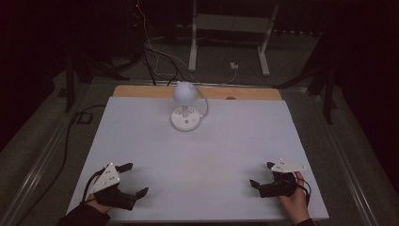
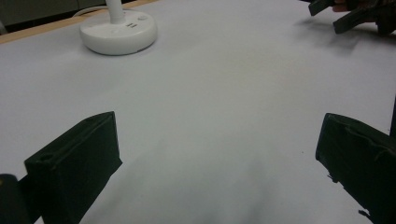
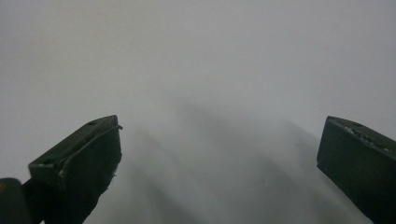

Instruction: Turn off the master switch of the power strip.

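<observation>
Jaws spread wide on both tools, nothing between them. Left hand-held gripper (image 1: 133,179) sits low at the near left corner of the tabletop (image 1: 141,141), gripped by a hand (image 1: 99,205) in a dark sleeve; grey three-cornered plate on top, black cable looping off its outer side. Its own view shows the two black jaws far apart over bare white surface. Right hand-held gripper (image 1: 261,175) rests near the right front edge, held by the other hand (image 1: 294,200), jaws pointing left and inward, likewise parted with an open gap. Its own view looks straight onto blank white surface between two widely separated jaws.

The two tools are well apart from each other, one at each near corner, with a broad stretch of white surface between. From the left gripper view the right hand-held gripper (image 2: 345,11) appears at the far upper right, jaws open.

Desk lamp (image 1: 186,104) stands upright toward the far middle of the tabletop, well away from both tools: round white base (image 2: 118,32) with small markings on top, a short stem, a rounded white head leaning over it, a thin white cord curving off to the right side. Strip of bare wood (image 1: 141,91) along the far edge behind it.

Beyond: dim floor, loose cables (image 1: 155,56), white legs of a stand (image 1: 193,47). Room is dark.
</observation>
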